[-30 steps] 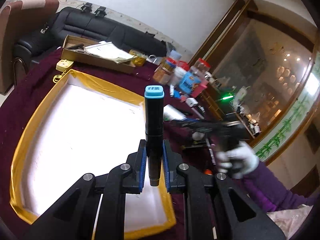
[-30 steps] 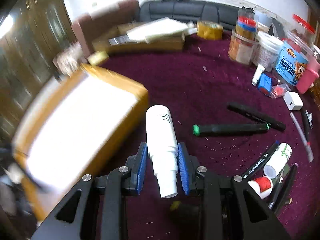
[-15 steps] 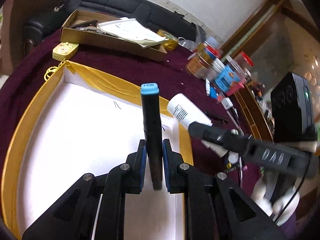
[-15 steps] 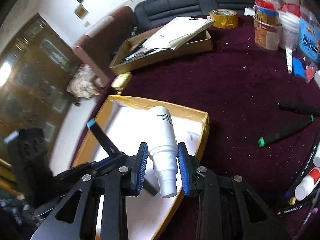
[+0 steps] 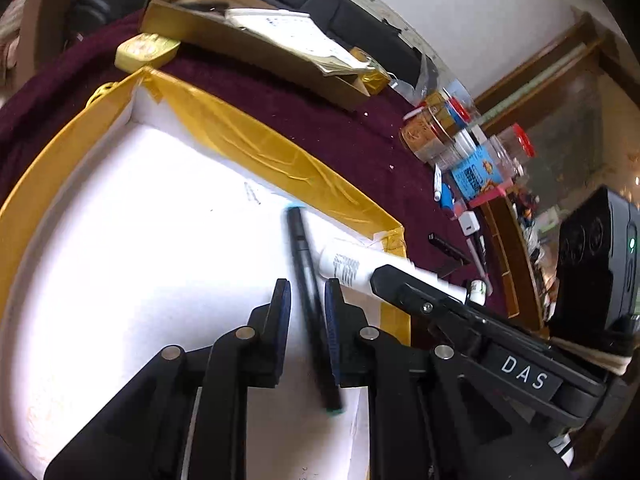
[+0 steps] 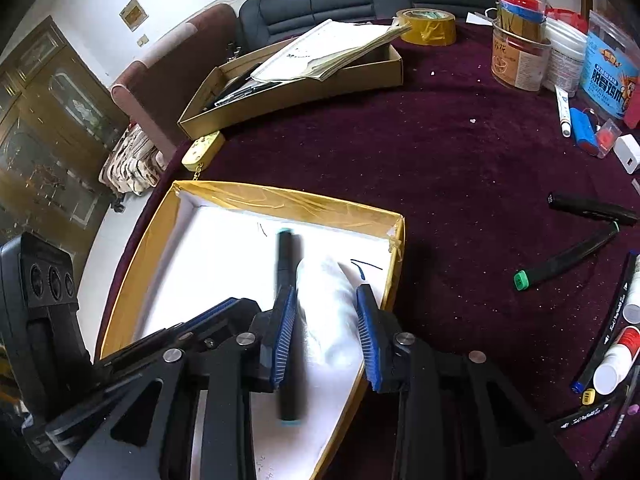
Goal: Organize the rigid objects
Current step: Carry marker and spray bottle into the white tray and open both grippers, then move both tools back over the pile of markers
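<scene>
Both sets of fingers stand apart over the yellow-rimmed tray point(image 6: 288, 200): the left gripper point(image 5: 306, 308) straddles the black marker point(image 5: 308, 280), its long axis running near-to-far, while the right gripper point(image 6: 326, 312) frames the blurred white bottle point(image 6: 328, 312) just right of it.

a dark red table cloth point(image 6: 440, 168) carries a yellow-edged tray point(image 6: 280, 200), a cardboard box point(image 6: 296, 92), a tape roll point(image 6: 428, 26), jars point(image 6: 520, 56), and loose markers point(image 6: 568, 256) on the right.
</scene>
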`<state>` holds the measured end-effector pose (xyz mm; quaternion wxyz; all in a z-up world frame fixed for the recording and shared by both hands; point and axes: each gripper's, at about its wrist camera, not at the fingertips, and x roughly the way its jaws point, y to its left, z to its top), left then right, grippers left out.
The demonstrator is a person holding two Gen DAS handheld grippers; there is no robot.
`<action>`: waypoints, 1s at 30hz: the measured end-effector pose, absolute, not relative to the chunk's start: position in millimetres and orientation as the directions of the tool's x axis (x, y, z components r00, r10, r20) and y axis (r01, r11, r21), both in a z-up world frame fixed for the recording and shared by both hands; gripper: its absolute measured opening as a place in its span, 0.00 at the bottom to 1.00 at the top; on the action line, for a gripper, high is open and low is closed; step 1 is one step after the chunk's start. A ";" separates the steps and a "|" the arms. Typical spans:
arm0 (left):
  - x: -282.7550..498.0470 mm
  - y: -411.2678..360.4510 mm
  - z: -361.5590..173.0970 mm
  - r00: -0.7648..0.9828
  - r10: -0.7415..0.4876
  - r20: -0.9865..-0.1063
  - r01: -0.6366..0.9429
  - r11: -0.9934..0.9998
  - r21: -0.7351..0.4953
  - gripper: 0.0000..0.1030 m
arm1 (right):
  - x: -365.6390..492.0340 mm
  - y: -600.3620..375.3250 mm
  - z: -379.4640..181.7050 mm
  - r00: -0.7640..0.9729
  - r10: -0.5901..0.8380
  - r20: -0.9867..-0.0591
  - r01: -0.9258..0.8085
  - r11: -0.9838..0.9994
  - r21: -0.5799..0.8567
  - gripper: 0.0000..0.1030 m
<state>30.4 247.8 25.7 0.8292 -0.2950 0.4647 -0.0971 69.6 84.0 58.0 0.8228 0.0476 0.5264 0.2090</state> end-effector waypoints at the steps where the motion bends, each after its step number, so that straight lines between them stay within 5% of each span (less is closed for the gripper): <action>1: 28.5 249.9 26.1 0.552 -0.437 -0.711 -0.124 0.800 -0.588 0.16 | 69.4 83.7 58.1 0.359 0.400 -0.843 -0.299 0.905 0.302 0.34; 5: 14.0 255.3 37.1 0.583 -0.434 -0.687 -0.125 0.787 -0.604 0.23 | 61.8 82.2 59.8 0.329 0.452 -0.829 -0.323 0.879 0.351 0.36; 10: -7.7 255.9 51.1 0.614 -0.408 -0.676 -0.135 0.789 -0.599 0.50 | 42.1 67.4 74.7 0.368 0.479 -0.797 -0.355 0.865 0.356 0.36; 17: -50.7 219.2 78.9 0.640 -0.269 -0.719 -0.130 0.885 -0.447 0.50 | -15.0 5.3 105.0 0.573 0.407 -0.712 -0.364 0.904 0.223 0.40; 19: -68.7 195.1 90.5 0.665 -0.186 -0.723 -0.125 0.927 -0.353 0.57 | -39.2 -17.1 113.1 0.673 0.358 -0.647 -0.337 0.927 0.163 0.47; 21: -87.2 170.9 100.2 0.702 -0.135 -0.699 -0.107 0.951 -0.291 0.63 | -66.8 -42.9 116.9 0.770 0.284 -0.571 -0.274 0.956 0.105 0.80; 23: -103.7 146.7 108.0 0.737 -0.096 -0.669 -0.094 0.966 -0.241 0.67 | -87.6 -69.4 115.1 0.830 0.197 -0.522 -0.179 0.980 0.085 0.91; 30: -133.7 71.6 120.9 0.768 -0.035 -0.639 -0.004 0.998 -0.059 0.68 | -100.0 -146.3 98.6 0.830 0.128 -0.543 -0.008 0.976 0.219 0.91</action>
